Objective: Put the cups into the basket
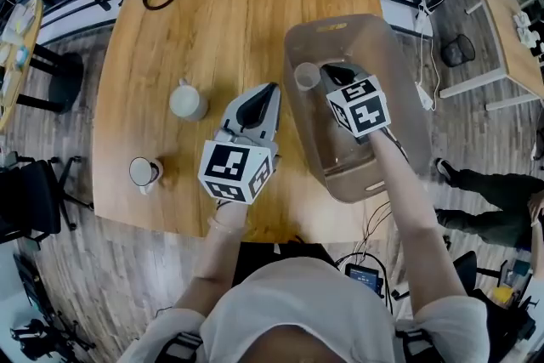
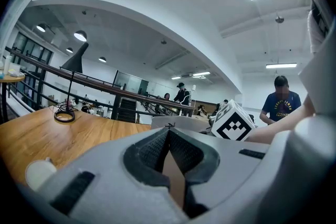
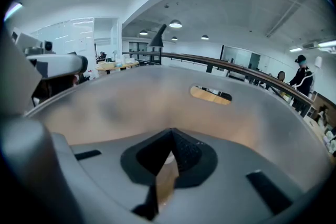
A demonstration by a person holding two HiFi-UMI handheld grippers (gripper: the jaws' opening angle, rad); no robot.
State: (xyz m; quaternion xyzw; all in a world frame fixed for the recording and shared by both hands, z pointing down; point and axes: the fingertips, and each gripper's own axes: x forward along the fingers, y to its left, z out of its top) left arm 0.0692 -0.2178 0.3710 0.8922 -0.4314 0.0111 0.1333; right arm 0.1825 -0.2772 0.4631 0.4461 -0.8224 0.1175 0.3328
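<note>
right gripper [image 1: 331, 70] jaws together, empty, inside basket [image 1: 406, 89]; cup [image 1: 307, 76] just beside its tip. left gripper [image 1: 273, 87] closed too.

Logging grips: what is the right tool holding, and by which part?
Nothing: the right tool is shut and empty, and the cup sits in the basket beside its tip.

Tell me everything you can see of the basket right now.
The basket is a translucent, greyish plastic tub with rounded corners and a slot handle cut into each end wall. It stands upright at the right side of the wooden table. One pale cup sits inside by its left wall, and the shut right gripper hangs over its inside.
</note>
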